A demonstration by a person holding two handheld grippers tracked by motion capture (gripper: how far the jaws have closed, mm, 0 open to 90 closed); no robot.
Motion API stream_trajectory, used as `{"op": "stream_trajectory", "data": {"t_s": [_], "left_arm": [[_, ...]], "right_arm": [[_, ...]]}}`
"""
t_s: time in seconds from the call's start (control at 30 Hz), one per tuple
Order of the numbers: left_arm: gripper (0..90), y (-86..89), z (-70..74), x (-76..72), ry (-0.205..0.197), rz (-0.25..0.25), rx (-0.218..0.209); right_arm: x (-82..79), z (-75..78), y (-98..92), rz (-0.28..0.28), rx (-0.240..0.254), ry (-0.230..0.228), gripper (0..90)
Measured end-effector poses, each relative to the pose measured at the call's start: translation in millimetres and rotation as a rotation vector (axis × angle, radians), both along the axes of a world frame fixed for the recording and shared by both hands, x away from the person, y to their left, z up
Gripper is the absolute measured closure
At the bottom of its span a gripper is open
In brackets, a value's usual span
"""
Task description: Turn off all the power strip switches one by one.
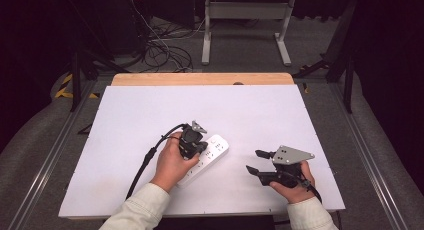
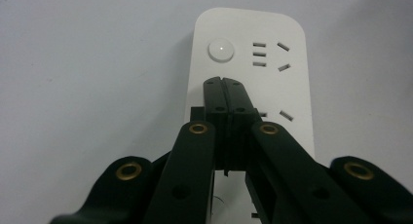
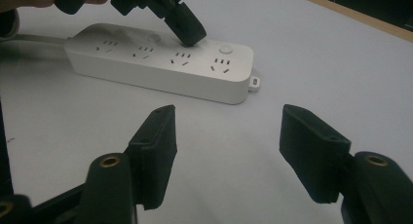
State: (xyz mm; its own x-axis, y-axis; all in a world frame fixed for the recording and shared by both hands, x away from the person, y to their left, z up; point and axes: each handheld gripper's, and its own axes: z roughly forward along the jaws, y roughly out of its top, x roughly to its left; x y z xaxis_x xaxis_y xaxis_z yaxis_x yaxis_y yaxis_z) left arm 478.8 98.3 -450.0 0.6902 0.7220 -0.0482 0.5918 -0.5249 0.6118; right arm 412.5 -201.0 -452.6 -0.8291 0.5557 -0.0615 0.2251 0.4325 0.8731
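Note:
A white power strip [image 1: 212, 152] lies slantwise on the white table top [image 1: 150, 115], its several sockets facing up. My left gripper [image 1: 198, 151] points down onto it, jaws shut together with nothing between them. In the left gripper view the closed tips [image 2: 225, 83] sit over the strip [image 2: 292, 78], just short of its round button [image 2: 220, 50]. The right gripper view shows those tips [image 3: 190, 36] at the strip's top face [image 3: 160, 73], beside the button [image 3: 224, 49]; contact is unclear. My right gripper [image 1: 255, 161] stands open and empty to the strip's right, its pads [image 3: 158, 146] wide apart.
The strip's cord [image 3: 34, 38] runs off under the left hand. A black cable [image 1: 145, 162] trails from the left gripper toward the near edge. A wooden edge [image 1: 200, 79] borders the far side. Beyond it are floor cables [image 1: 160, 45] and a white frame [image 1: 245, 20].

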Motion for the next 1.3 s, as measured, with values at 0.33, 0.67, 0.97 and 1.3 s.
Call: {"op": "stream_trajectory", "data": {"t_s": [0.33,0.67,0.97,1.3], "left_arm": [[90.0,5.7,8.0,-4.8,-0.003,-0.034,-0.081],[90.0,11.1,22.1,0.8,-0.021,-0.012,-0.132],[90.0,-0.7,16.4,7.6,-0.025,-0.035,-0.133],[90.0,-13.3,4.3,20.1,-0.007,-0.021,-0.105]], "right_arm": [[0.1,-1.4,1.0,0.005,0.000,0.006,39.3],[1.1,-3.1,1.5,0.006,-0.006,0.011,39.3],[1.3,-3.1,1.5,0.006,-0.006,0.011,39.3],[1.3,-2.8,0.8,0.004,-0.003,0.011,39.4]]}}
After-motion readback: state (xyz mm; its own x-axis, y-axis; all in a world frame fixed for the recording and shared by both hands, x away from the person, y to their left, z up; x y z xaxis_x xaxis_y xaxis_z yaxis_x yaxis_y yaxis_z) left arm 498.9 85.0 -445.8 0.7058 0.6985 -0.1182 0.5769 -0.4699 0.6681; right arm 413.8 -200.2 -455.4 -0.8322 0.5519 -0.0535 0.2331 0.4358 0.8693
